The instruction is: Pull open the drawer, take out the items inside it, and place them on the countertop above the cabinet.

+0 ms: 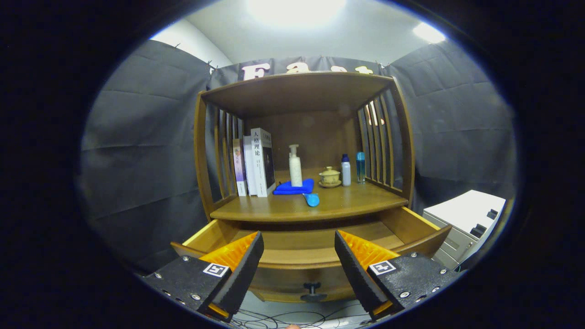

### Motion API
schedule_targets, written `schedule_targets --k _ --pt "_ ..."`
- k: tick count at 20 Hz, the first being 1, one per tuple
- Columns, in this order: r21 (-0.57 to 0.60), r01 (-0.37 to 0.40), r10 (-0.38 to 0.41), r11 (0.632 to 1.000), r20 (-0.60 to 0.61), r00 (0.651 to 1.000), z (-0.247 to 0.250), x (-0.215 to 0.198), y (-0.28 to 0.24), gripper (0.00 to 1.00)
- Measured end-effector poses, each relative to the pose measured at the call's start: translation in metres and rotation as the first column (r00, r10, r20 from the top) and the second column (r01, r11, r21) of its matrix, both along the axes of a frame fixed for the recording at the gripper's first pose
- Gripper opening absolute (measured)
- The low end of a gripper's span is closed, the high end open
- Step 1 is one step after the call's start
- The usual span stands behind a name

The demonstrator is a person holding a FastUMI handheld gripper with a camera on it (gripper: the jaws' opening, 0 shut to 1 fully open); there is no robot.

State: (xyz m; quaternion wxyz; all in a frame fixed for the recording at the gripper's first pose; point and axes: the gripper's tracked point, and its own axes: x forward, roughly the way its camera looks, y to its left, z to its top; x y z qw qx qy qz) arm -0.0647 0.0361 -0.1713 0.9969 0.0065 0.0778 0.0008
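Countertop (347, 201) carries books (253, 164), blue cloth (292, 188), bottles (346, 171), teacup (329, 177).

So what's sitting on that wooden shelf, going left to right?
Books → blue cloth → white pump bottle → little lidded cup → small white bottle → blue bottle. The gripper hangs open over the open drawer.

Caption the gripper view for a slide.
Open claw hovers over the pulled-out drawer; blue cloth and pump bottle sit on the countertop.

A wooden cabinet (301, 151) is seen with its drawer (311, 246) pulled open below the countertop (352, 198). The gripper (299, 260) is held with fingers spread apart, gripping nothing, above the drawer's front edge. Books (256, 162), a pump bottle (295, 167), a blue cloth (292, 187), a lidded cup (329, 177) and two small bottles (353, 169) are set on the countertop. The drawer's inside appears empty, though partly hidden.
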Motion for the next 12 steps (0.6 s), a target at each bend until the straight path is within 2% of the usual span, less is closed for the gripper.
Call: schedule_targets --k 3,6,12 --pt "-0.052 0.021 -0.022 0.998 -0.020 1.000 -0.014 -0.015 -0.009 0.96" --pt "-0.056 -0.011 0.007 0.998 -0.072 0.997 -0.038 -0.021 -0.007 0.96" --pt "-0.057 0.011 -0.017 0.998 -0.109 0.994 -0.068 -0.006 -0.015 0.96"
